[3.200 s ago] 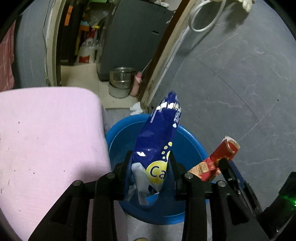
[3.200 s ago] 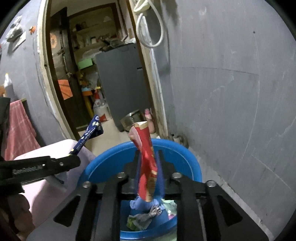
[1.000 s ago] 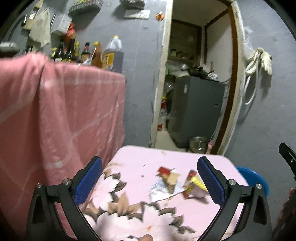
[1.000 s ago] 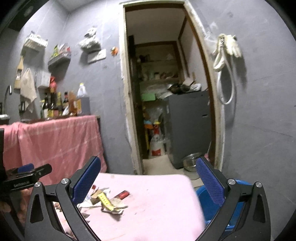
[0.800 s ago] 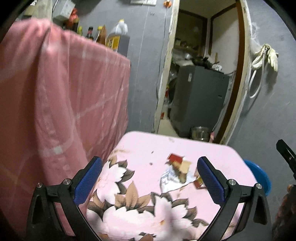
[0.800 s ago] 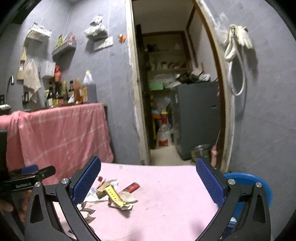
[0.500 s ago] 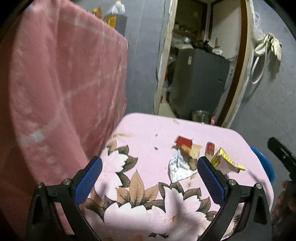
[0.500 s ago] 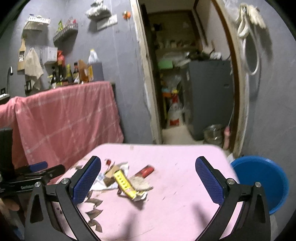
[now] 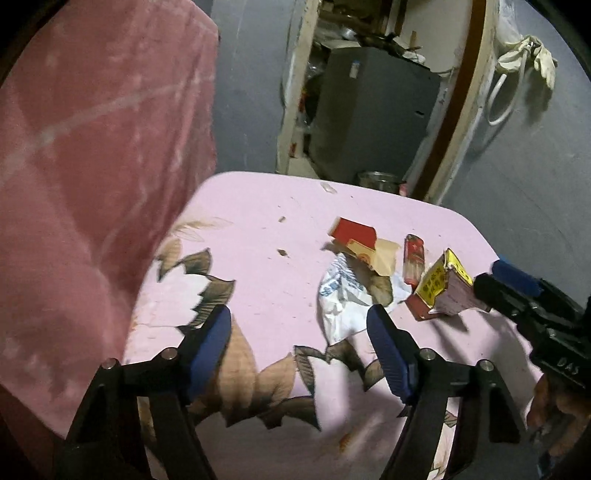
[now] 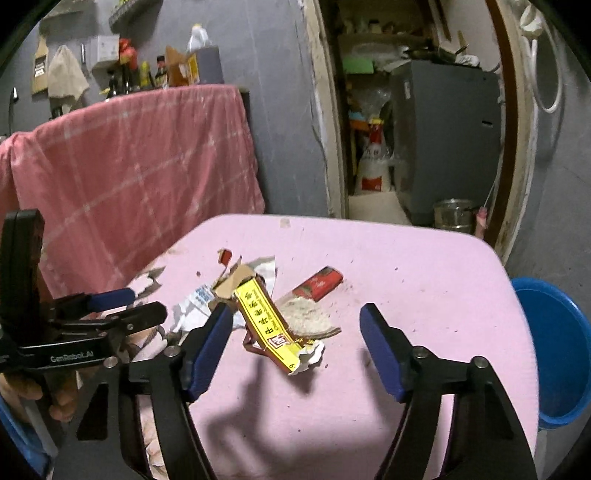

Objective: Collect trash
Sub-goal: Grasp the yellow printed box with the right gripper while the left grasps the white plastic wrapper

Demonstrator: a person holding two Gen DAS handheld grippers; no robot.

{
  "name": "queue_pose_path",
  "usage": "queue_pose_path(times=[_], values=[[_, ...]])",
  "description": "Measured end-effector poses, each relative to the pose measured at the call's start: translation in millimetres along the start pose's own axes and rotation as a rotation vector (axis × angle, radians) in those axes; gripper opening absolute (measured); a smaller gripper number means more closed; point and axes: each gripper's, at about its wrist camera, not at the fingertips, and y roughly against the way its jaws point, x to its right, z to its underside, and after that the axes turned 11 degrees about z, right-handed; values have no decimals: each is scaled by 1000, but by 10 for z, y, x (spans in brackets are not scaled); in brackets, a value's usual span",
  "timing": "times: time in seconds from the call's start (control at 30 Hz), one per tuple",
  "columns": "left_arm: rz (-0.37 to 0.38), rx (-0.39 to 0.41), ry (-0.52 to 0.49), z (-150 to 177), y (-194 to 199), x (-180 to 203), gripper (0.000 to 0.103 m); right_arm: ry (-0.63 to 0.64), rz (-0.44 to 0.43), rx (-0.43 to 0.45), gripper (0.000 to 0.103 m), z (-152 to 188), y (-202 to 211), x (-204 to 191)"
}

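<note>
L gripper point(image 9: 299, 332): angled downward, jaws closing, nothing gripped btwn blue fingers point(image 9: 208, 338). R gripper point(image 10: 295, 334): angled downward, jaws closing, nothing pressed yet. Each is held by a hand, partly seen.

A lived-in home kitchen, cramped and dim, with grey plastered walls. Ahead of the right gripper point(image 10: 295, 325), a low table point(image 10: 424, 280) under a pink flower-print cloth. Beyond it and to the left, a counter draped in pink checked cloth point(image 10: 140, 155), lined with sauce and oil bottles point(image 10: 147, 74); above those, a wall rack point(image 10: 133, 11) and a hanging rag point(image 10: 66, 74). Straight ahead, an open doorway point(image 10: 328, 110) into a cluttered storeroom: grey fridge point(image 10: 443, 140), steel pot point(image 10: 452, 214) on the floor, stuffed shelves. Right of the doorway, a white hose and gloves point(image 9: 532, 62) hung on the wall. Down to the right, a blue plastic basin point(image 10: 554, 350) on the floor.
</note>
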Motion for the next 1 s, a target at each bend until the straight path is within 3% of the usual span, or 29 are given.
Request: queue_pose_path(times=[0.13, 0.33, 0.53, 0.77, 1.0], values=[[36, -35, -6, -24, -104, 11, 57, -1, -9, -48, 52, 37, -121, 8], [72, -72, -19, -130, -250, 37, 53, -20, -41, -77, 48, 47, -208, 37], [54, -83, -61, -194, -369, 82, 45, -31, -69, -120, 44, 54, -297, 52], [59, -93, -87, -173, -405, 90, 26, -31, -89, -116, 20, 65, -296, 45], [86, -94, -68, -158, -413, 67, 15, -46, -91, -102, 16, 73, -274, 63]])
